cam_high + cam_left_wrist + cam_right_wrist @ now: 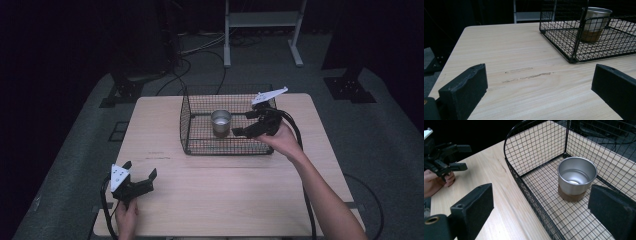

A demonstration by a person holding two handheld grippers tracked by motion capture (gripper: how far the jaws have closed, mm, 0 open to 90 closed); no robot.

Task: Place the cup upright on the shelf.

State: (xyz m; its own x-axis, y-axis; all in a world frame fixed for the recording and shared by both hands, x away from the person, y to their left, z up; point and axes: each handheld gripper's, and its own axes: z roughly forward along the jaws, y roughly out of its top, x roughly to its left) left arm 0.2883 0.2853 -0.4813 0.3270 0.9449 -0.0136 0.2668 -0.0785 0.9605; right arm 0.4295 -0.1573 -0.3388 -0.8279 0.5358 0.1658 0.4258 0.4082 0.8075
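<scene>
A shiny metal cup point(220, 121) with a brown base stands upright inside a black wire basket point(192, 145) on the far half of the wooden table point(225, 195). My right gripper point(242, 124) hovers over the basket's right side, just right of the cup, open and holding nothing. In the right gripper view the cup point(576, 177) stands ahead of that gripper point(544, 195), beyond its tips and untouched. My left gripper point(140, 168) rests low near the table's front left corner, open and empty. The left gripper view has its jaws wide over bare wood point(540, 72), basket point(574, 50) and cup point(596, 22) far ahead.
The basket's near wall point(524, 187) is low, while its left end and back rise high. Bare tabletop lies between the basket and the front edge. Beyond the table are dark floor, cables and a white stand point(262, 20). My left gripper point(463, 157) appears far off in the right gripper view.
</scene>
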